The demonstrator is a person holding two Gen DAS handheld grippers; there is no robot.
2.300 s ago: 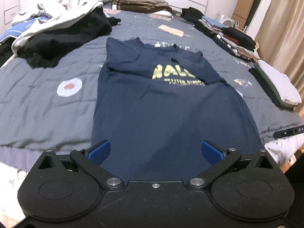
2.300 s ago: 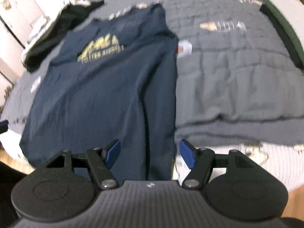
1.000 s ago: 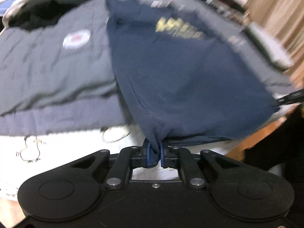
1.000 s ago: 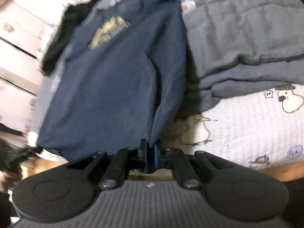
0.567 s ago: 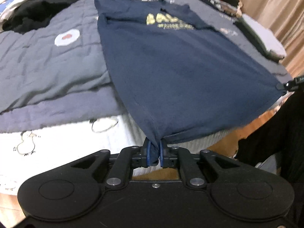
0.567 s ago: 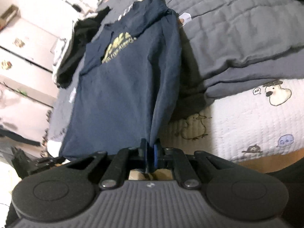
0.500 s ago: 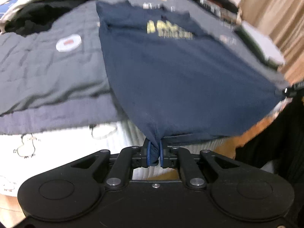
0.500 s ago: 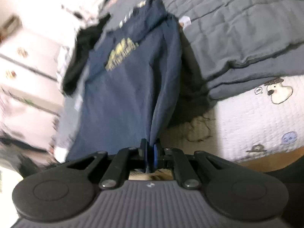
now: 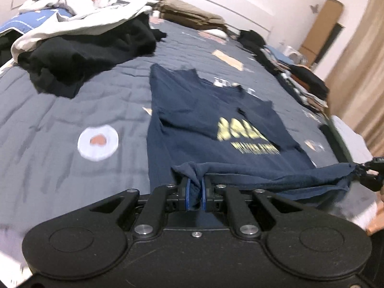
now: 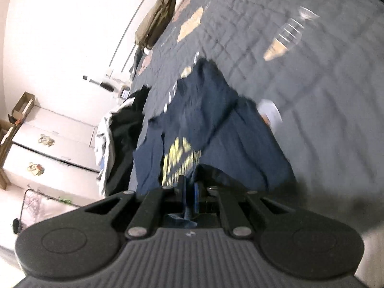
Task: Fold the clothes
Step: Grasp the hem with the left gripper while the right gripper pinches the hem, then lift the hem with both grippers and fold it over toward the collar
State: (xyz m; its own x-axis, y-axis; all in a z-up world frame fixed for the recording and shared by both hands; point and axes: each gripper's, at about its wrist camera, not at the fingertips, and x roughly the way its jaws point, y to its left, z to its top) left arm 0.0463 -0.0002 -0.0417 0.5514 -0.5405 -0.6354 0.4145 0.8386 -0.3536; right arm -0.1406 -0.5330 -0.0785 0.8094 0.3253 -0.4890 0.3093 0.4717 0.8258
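Note:
A navy T-shirt (image 9: 204,117) with yellow lettering lies on the grey quilt, collar at the far end. Its bottom hem is lifted and carried up over the body, stretched taut just below the lettering. My left gripper (image 9: 195,194) is shut on the hem's left corner. The right gripper (image 9: 368,176) shows at the right edge of the left wrist view, holding the other corner. In the tilted, blurred right wrist view the same navy T-shirt (image 10: 216,129) runs away from my right gripper (image 10: 190,200), which is shut on bunched navy cloth.
A heap of black and white clothes (image 9: 79,45) lies at the far left of the grey quilt (image 9: 60,110). Folded stacks (image 9: 302,79) line the right side, and tan folded items (image 9: 192,16) sit by the headboard. White cabinets (image 10: 55,139) stand beyond the bed.
Both grippers have carried the hem from off the bed's foot forward over the shirt, so the lower part now doubles over the body. The right wrist view has rolled strongly.

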